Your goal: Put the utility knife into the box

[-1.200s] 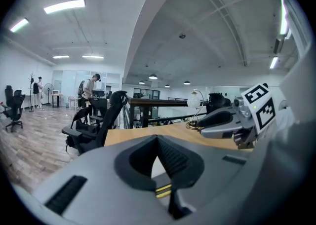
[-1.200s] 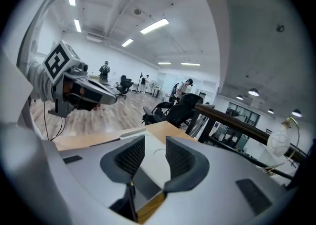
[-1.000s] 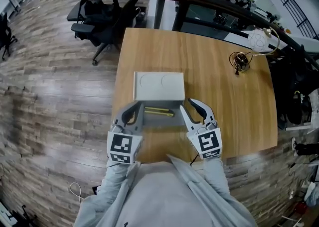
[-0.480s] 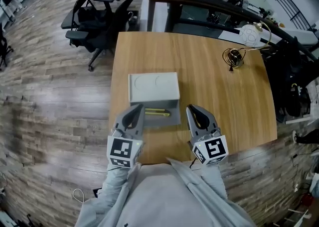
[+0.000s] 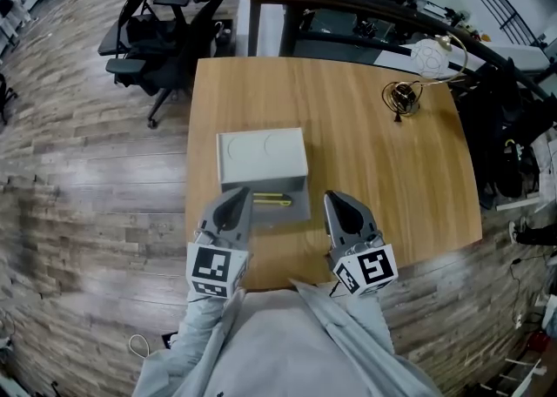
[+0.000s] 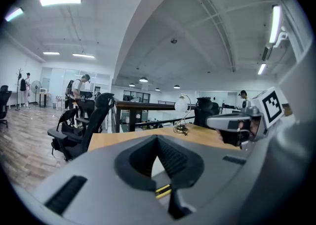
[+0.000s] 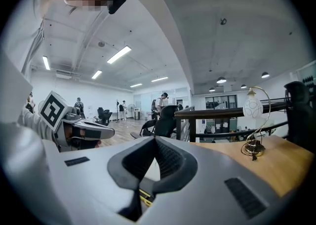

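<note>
The grey box (image 5: 301, 210) sits on the wooden table (image 5: 374, 151) with its lid (image 5: 261, 156) swung open behind it. The yellow utility knife (image 5: 272, 201) lies inside the box. My left gripper (image 5: 237, 201) hovers at the box's near left corner, jaws shut and empty. My right gripper (image 5: 334, 204) is just right of the box, its jaws closing to shut with nothing between them. A sliver of the knife (image 6: 163, 190) shows below the left jaws in the left gripper view, and the knife (image 7: 144, 197) also shows under the right jaws in the right gripper view.
A lamp with a white globe (image 5: 426, 56) and a wire base (image 5: 399, 97) stands at the table's far right corner. Black office chairs (image 5: 161, 34) stand on the floor beyond the far left edge. A dark desk with clutter (image 5: 365, 16) runs behind the table.
Both grippers' jaws have gone from open to shut. Both have drawn back from the box toward the person. The knife stays in the box.
</note>
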A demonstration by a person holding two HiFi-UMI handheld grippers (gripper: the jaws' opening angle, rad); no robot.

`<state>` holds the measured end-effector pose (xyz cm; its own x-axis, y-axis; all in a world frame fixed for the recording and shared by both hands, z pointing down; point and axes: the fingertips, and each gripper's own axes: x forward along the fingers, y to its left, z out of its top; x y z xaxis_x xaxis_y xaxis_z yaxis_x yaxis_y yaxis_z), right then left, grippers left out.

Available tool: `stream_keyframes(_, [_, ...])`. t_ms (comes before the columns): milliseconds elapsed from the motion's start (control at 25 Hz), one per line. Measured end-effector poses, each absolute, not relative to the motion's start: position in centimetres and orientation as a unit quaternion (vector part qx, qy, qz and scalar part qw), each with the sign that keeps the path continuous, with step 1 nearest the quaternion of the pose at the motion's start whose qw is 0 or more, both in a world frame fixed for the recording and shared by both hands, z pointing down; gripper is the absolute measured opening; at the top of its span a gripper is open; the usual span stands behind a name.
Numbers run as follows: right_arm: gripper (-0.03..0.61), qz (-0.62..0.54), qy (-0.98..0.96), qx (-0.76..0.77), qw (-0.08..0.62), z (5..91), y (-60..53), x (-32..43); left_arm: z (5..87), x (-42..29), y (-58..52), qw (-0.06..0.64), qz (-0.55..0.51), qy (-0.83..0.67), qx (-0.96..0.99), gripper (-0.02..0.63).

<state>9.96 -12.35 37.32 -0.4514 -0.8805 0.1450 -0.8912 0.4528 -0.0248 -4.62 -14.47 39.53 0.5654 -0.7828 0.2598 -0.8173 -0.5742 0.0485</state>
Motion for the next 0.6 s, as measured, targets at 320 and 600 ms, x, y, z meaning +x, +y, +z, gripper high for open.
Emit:
stream_keyframes(320, [0.017,0.054,-0.851,0.520,0.052,37.3,-13.0,10.1,39.7,-5.1,-15.1,0.081,0.102,-0.460,0.878,0.018])
stream_keyframes(600, [0.017,0.053,-0.853,0.516,0.052,37.1,-13.5,9.8,39.5,-5.2,-15.6,0.081,0.099,-0.459,0.879,0.018])
